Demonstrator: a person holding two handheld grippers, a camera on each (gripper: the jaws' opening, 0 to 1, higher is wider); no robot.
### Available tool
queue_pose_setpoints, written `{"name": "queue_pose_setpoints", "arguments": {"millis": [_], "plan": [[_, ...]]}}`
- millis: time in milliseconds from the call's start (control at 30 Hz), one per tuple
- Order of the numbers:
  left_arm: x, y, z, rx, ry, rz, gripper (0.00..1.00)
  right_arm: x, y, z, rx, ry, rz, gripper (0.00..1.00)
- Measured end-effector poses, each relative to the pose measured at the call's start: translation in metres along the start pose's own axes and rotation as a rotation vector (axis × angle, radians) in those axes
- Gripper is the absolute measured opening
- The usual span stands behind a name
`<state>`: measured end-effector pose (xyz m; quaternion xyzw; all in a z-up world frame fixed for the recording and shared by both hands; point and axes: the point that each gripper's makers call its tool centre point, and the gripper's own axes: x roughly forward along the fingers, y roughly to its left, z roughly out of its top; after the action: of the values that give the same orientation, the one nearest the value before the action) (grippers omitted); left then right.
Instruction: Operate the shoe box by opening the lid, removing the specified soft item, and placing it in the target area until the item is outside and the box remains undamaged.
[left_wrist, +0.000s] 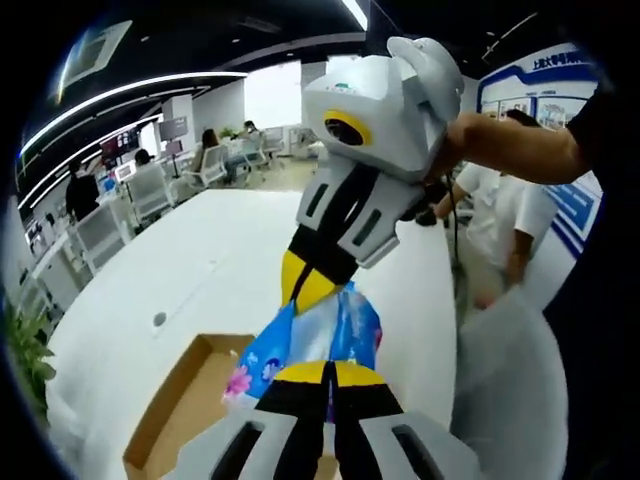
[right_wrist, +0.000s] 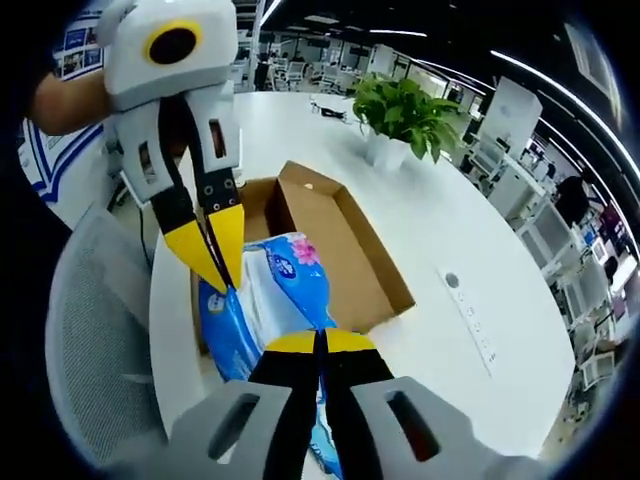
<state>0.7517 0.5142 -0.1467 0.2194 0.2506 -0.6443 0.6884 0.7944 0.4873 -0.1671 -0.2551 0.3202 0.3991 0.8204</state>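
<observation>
Soft, light tissue pack (right_wrist: 270, 300), pinched at opposite ends by closed left gripper (right_wrist: 215, 265) and right gripper (right_wrist: 320, 345) above open shoe box (right_wrist: 350, 250); film likely slippery, so grip crimped ends.

Left gripper (left_wrist: 328, 372) at bottom, yellow tips pinched shut on near end of blue tissue pack (left_wrist: 310, 345). Right gripper (left_wrist: 308, 285) reaching in from above, held by a hand (left_wrist: 455, 150), its yellow tips closed on far end of same pack. Pack lifted between the two, above open cardboard box (left_wrist: 175, 405) on white table (left_wrist: 200, 265). Grey chair back (left_wrist: 505, 390) at right. Person in white shirt (left_wrist: 505, 215) beyond table; seated people at desks (left_wrist: 150, 175) far left.
</observation>
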Motion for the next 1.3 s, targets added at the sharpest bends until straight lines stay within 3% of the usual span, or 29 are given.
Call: {"name": "queue_pose_setpoints", "arguments": {"millis": [667, 1300], "plan": [[0.052, -0.021, 0.032, 0.04, -0.005, -0.09, 0.0, -0.039, -0.016, -0.053, 0.032, 0.033, -0.014, 0.0], [0.105, -0.032, 0.058, 0.069, 0.01, -0.166, 0.0, -0.067, -0.047, -0.101, 0.051, 0.051, -0.01, 0.0]]}}
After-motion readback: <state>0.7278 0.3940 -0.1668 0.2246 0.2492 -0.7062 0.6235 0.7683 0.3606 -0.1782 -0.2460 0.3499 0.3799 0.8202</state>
